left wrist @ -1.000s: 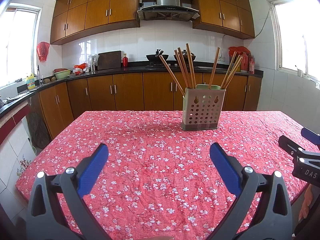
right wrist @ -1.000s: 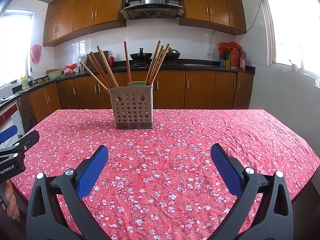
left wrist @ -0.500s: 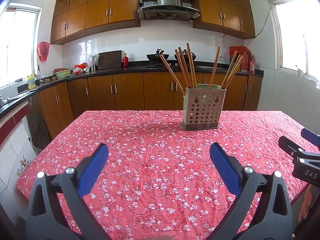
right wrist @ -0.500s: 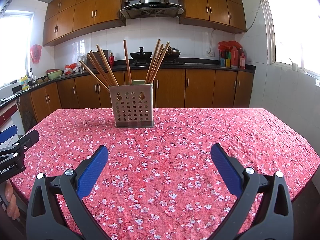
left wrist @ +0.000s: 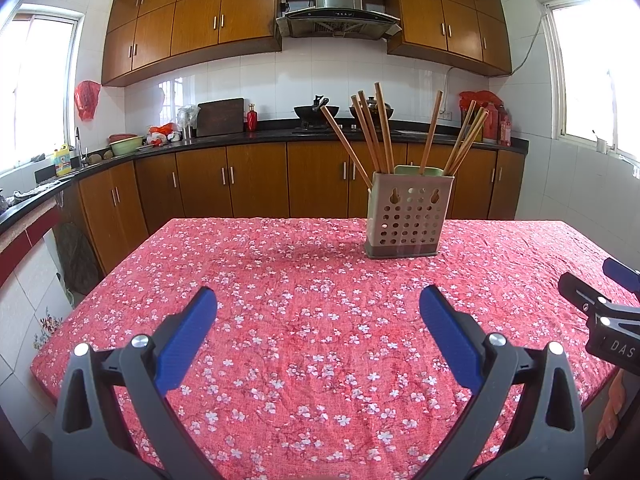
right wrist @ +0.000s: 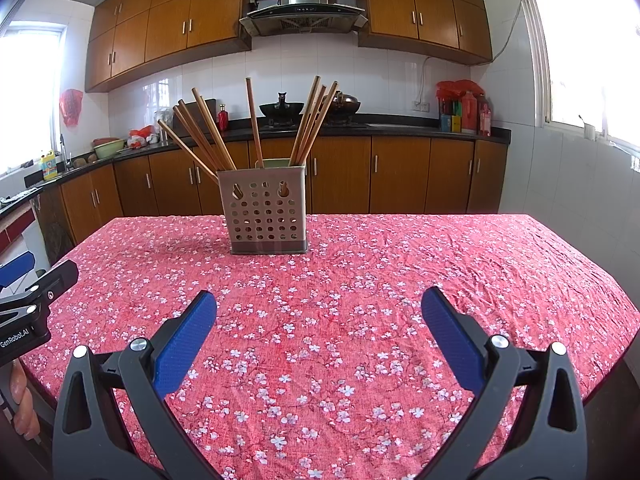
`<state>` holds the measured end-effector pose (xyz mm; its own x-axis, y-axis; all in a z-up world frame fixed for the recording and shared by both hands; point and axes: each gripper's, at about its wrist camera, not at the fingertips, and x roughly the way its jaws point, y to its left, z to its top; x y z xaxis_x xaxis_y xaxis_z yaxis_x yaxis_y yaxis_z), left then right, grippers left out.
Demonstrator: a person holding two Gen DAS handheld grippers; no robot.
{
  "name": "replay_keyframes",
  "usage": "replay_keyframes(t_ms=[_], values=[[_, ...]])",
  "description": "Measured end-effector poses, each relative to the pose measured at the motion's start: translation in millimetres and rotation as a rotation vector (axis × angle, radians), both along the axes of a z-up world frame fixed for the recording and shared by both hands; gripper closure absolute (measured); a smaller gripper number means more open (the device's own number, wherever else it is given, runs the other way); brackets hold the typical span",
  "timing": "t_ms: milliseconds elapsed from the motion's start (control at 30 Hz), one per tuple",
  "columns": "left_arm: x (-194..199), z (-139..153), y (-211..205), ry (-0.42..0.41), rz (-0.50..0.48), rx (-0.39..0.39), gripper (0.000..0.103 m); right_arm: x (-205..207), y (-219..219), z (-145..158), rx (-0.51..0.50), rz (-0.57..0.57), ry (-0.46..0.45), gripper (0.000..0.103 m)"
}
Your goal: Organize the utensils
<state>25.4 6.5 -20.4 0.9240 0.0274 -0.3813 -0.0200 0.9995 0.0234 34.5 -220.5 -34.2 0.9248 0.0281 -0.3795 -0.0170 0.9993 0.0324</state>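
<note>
Both grippers I'm steering hang spread wide and empty over the near edge of the floral tablecloth (left wrist: 320, 320). From my left gripper (left wrist: 318, 306) the perforated utensil holder (left wrist: 409, 222) stands well ahead and to the right; from my right gripper (right wrist: 319, 306) it sits ahead, slightly left, with wooden chopsticks (right wrist: 208, 132) fanning upright from it.

The perforated utensil holder (left wrist: 410, 216) stands on the cloth-covered surface (left wrist: 304, 320), at about one o'clock from the left gripper (left wrist: 318, 312) and eleven o'clock from the right gripper (right wrist: 319, 314). Chopsticks (left wrist: 380, 132) stand in it, fanning outward. Behind the surface runs the kitchen counter (left wrist: 260, 136), with the range hood (left wrist: 338, 12) above it.
</note>
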Motion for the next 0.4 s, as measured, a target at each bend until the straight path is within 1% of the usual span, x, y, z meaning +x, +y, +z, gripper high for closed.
replay_keyframes(t_ms=[400], values=[[0.3,-2.3,-5.6,0.011,0.005,0.000,0.004,-0.6,0.8,-0.8,0.002,-0.001,0.001,0.002]])
